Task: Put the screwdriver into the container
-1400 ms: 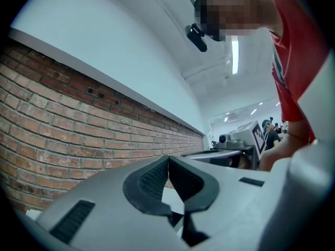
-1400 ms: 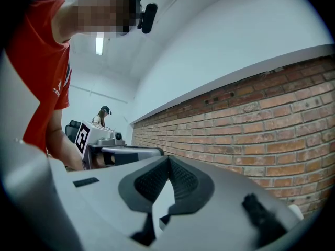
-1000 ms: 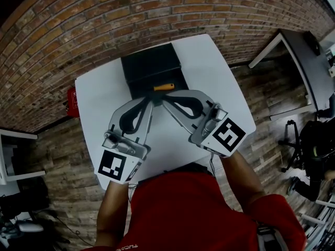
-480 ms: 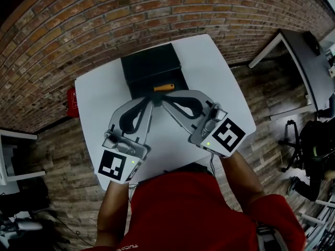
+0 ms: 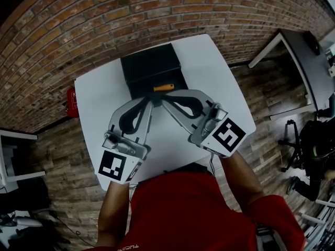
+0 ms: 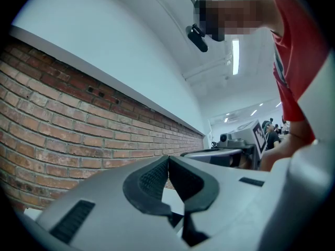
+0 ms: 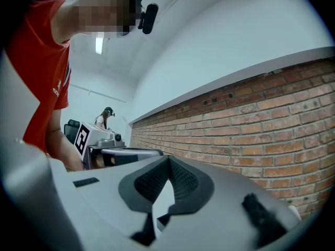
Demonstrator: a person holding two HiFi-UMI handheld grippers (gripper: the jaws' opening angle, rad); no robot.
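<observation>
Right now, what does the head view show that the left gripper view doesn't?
Only the head view: the orange-handled screwdriver, black container and white table. Only the left gripper view: the left gripper with its jaws up close, shut on nothing, plus ceiling lights. Both: the brick wall, red shirt and right gripper.

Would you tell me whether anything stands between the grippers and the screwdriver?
Nothing visible does. The screwdriver lies just beyond the left gripper and right gripper, both shut and empty, at the near side of the container.
</observation>
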